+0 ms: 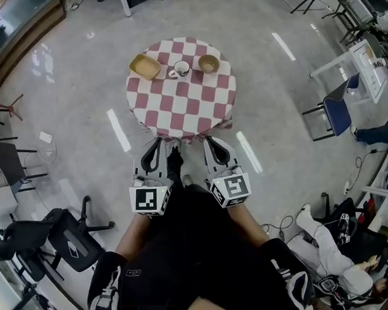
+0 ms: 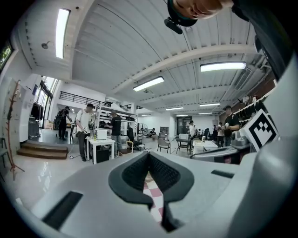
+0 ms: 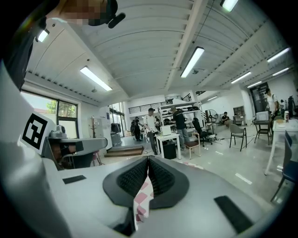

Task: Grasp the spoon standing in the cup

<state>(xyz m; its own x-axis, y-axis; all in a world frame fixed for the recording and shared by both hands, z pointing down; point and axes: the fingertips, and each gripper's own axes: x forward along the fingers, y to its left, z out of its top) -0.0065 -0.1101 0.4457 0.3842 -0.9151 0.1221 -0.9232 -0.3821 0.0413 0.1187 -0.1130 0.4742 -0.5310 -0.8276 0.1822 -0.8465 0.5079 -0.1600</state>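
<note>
A small white cup [image 1: 181,68] stands at the far side of a round table with a red-and-white checked cloth [image 1: 184,106]. The spoon in it is too small to make out. A yellow dish [image 1: 145,66] sits left of the cup and a brown bowl [image 1: 208,64] right of it. My left gripper [image 1: 161,142] and right gripper [image 1: 210,141] are held side by side close to my body, short of the table's near edge and far from the cup. Both are shut with nothing between the pads, as the left gripper view [image 2: 149,154] and right gripper view [image 3: 148,158] show.
A black office chair [image 1: 68,240] stands at the lower left and a blue chair [image 1: 335,113] beside a white desk [image 1: 359,65] at the right. A seated person's legs [image 1: 324,241] are at the lower right. Several people stand by white tables [image 2: 100,144] far across the room.
</note>
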